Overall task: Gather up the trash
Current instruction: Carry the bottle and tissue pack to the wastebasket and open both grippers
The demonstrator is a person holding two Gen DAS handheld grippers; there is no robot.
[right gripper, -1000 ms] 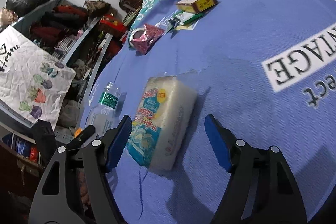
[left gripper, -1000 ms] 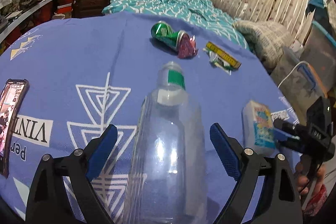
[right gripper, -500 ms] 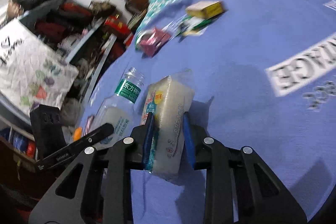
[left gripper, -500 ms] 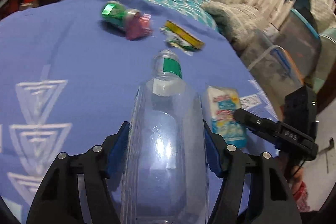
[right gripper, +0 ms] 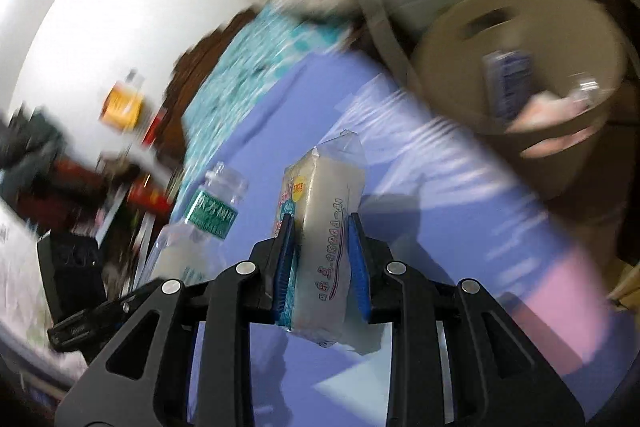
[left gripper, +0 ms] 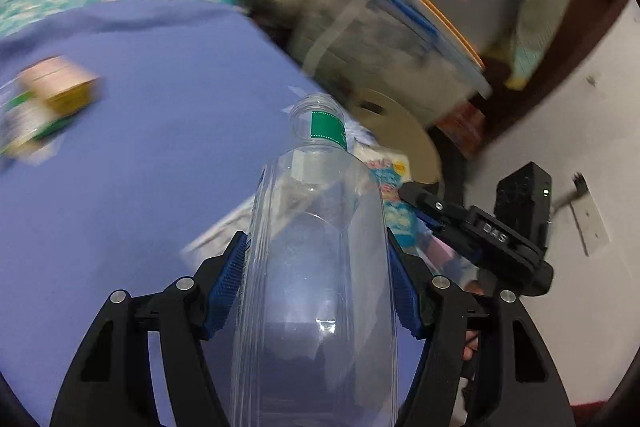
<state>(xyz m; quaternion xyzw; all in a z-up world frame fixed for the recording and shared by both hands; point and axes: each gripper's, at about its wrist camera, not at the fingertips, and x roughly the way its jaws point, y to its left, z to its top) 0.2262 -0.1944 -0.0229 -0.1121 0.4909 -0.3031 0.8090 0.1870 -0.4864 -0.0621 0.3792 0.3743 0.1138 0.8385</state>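
Pinching clear bottle in left tool, right tool clamping tissue pack, bin seemingly beyond.

Both wrist cameras look closely along their fingers, sharing the bin.

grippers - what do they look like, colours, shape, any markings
Both look alike. The left gripper and right gripper have matte black angular frames with triangular cutouts and silver round screws at the joints. Each finger carries a blue ribbed pad. From the left wrist view, the right gripper's side bears small raised lettering, and a black camera block with a green light.
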